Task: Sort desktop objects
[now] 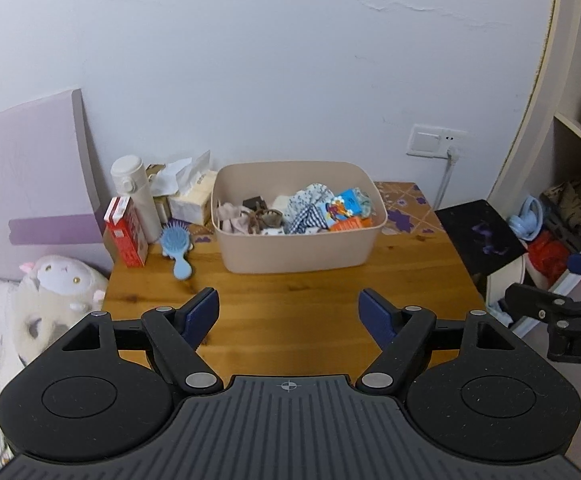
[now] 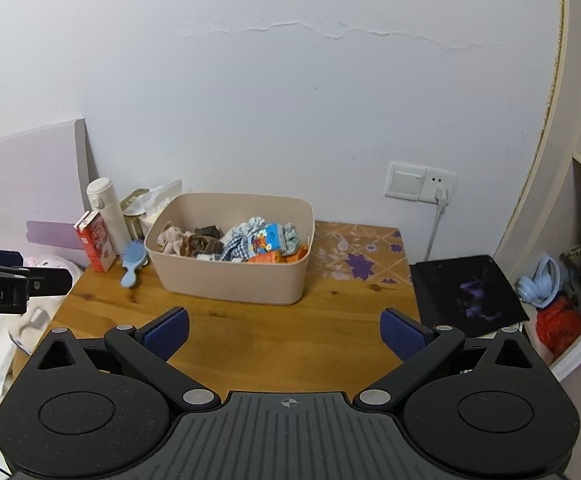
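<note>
Right now your left tongs (image 1: 288, 314) stand wide apart at the lower middle of the left wrist view, holding nothing, above bare wooden tabletop (image 1: 290, 304). Your right tongs (image 2: 286, 334) are likewise spread and empty, low in the right wrist view. The beige bin (image 1: 298, 252) sits at the centre of the frame, filled with cloth pieces, a brown hair claw and colourful packets. Left of it on the tabletop lie a blue hairbrush (image 1: 176, 248), a red carton (image 1: 126, 232) standing upright, a white bottle (image 1: 136, 196) and a tissue pack (image 1: 190, 200) behind them.
</note>
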`<state>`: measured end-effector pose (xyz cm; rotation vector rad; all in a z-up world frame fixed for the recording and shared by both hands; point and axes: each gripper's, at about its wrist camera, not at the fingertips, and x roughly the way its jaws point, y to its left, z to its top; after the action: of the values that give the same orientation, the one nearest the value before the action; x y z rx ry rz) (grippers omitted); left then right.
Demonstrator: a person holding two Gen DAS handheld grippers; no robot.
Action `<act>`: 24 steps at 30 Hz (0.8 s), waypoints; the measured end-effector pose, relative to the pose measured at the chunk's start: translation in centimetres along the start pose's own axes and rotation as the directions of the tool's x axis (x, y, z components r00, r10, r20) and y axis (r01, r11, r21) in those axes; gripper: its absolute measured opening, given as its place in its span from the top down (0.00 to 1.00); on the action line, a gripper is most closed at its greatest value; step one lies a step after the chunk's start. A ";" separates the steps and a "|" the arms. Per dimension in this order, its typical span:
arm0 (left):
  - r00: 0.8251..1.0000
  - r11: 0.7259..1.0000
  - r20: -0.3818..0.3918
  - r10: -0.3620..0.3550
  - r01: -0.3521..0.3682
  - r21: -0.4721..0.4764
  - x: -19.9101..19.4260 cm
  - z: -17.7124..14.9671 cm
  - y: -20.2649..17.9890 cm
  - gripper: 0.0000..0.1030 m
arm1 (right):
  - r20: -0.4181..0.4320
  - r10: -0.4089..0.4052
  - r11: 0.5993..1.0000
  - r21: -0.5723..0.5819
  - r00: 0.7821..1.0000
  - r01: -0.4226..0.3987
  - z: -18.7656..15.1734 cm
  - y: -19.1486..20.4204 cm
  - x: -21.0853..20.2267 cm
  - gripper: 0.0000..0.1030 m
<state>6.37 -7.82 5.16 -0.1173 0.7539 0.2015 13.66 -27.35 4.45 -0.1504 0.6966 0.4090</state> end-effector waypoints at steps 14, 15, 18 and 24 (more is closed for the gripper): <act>0.998 1.000 -0.061 -0.006 0.005 -0.021 -5.9 -4.8 -1.6 0.22 | -0.032 0.004 1.000 0.021 0.999 -0.003 -4.0 -2.4 -6.2 0.00; 0.998 1.000 -0.064 -0.006 0.005 -0.021 -6.3 -5.0 -1.7 0.22 | -0.036 0.004 1.000 0.023 0.999 -0.003 -4.2 -2.5 -6.7 0.00; 0.997 1.000 -0.072 -0.009 0.007 -0.025 -7.6 -5.8 -1.6 0.22 | -0.046 0.012 0.999 0.031 0.999 -0.010 -5.0 -2.9 -8.1 0.00; 0.995 0.999 -0.097 0.001 -0.005 -0.041 -9.4 -7.4 -1.6 0.22 | -0.069 0.004 1.000 0.025 0.998 -0.003 -6.7 -3.7 -10.9 0.00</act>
<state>-4.90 -12.03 6.35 -0.1661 0.8466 0.2150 3.74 -35.96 6.43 -0.1401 0.7703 0.3998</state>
